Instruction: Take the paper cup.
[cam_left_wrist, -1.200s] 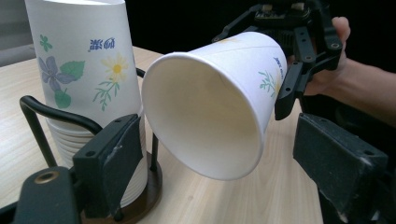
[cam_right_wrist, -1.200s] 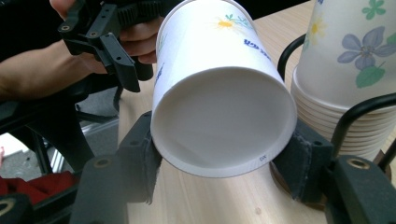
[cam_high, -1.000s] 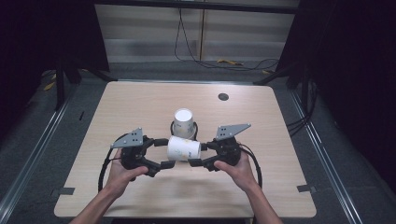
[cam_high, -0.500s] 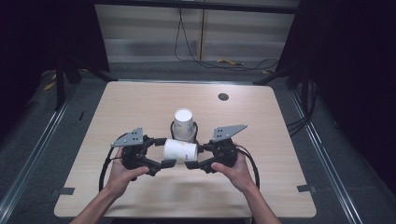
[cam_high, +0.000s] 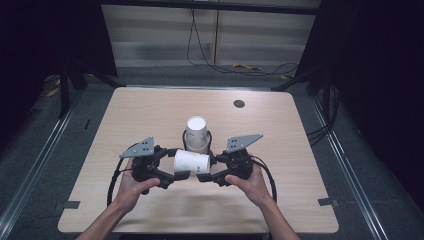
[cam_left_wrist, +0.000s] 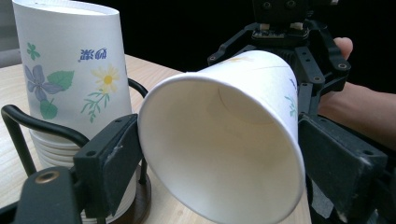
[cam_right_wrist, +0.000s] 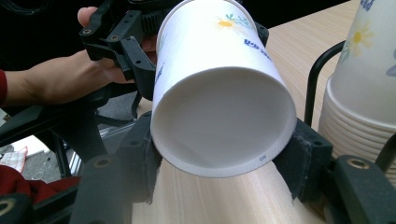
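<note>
A white paper cup with a flower print lies on its side just above the table, held between both grippers. My left gripper is shut on its open rim; in the left gripper view the pads press the mouth of the cup. My right gripper is shut on the cup's base, a jaw on either side. Just behind stands a stack of upside-down paper cups in a black wire holder.
The light wooden table has a small dark round grommet at the back right. Cables lie on the floor beyond the far edge. Metal rails run along both sides of the table.
</note>
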